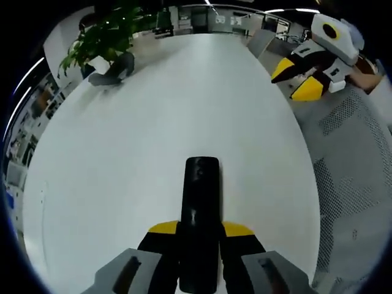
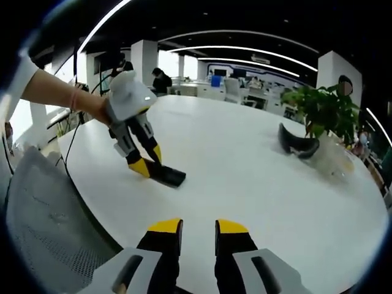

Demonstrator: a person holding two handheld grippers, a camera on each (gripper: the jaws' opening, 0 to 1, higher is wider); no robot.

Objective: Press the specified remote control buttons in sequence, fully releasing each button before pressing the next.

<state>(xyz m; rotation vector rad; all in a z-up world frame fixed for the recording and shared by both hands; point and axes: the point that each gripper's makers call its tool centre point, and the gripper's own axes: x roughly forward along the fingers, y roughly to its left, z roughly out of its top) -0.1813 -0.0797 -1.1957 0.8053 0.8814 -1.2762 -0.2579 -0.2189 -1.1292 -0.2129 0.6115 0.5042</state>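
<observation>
A black remote control (image 1: 202,202) lies lengthwise between the jaws of my left gripper (image 1: 201,229), which is shut on its near end, just above the white table (image 1: 153,122). In the right gripper view, a person's hand (image 2: 92,104) holds that left gripper (image 2: 147,164) tilted down, with the remote (image 2: 168,176) sticking out low over the table (image 2: 245,159). My right gripper (image 2: 199,226) hovers at the table's near edge, its yellow-tipped jaws a narrow gap apart with nothing between them. It also appears as the right gripper (image 1: 297,78) at the far right, well away from the remote.
A potted plant (image 1: 104,37) (image 2: 324,107) and a dark curved object (image 1: 113,72) (image 2: 297,144) stand at the far end of the table. A grey mesh chair (image 1: 355,159) (image 2: 43,208) stands beside the table edge. Office desks and people are in the background.
</observation>
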